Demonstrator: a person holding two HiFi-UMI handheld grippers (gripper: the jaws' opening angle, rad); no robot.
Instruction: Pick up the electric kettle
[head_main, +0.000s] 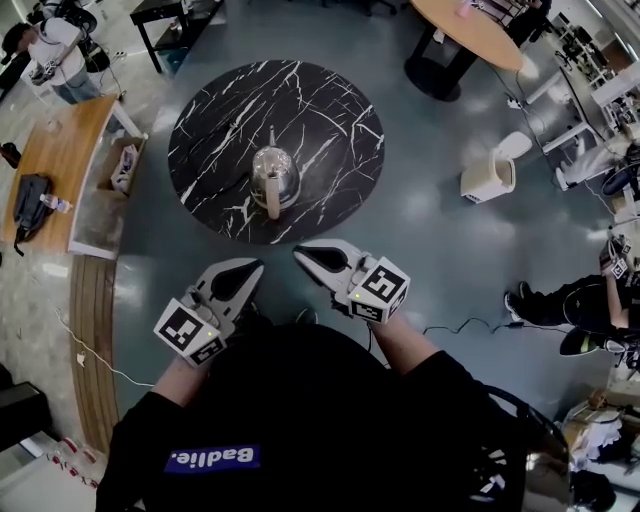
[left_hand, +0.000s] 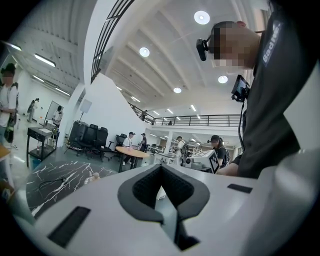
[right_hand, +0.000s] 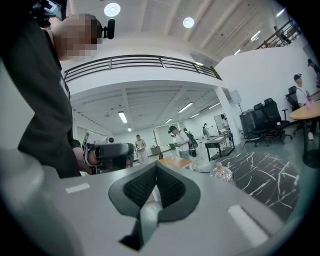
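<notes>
Hovering short of electric kettle (head_main: 274, 178), left gripper (head_main: 249, 266) and right gripper (head_main: 301, 253) jaws clenched, empty

just a black top (head_main: 300, 420) with a blue patch (head_main: 212, 459) lettered in white, plus a white plastic left gripper (head_main: 250, 266) and right gripper (head_main: 301, 253), black-and-white marker cube on each

Large open lab-style office hall: mezzanine railing (left_hand: 200, 120), office chairs (left_hand: 92, 137), wooden desk (head_main: 70, 150), polished floor (head_main: 430, 210).

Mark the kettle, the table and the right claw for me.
kettle (head_main: 275, 170), head view, on its shiny body.
table (head_main: 330, 120), head view, on bare marble top beside the kettle.
right claw (head_main: 300, 254), head view, at its closed tips.
</notes>
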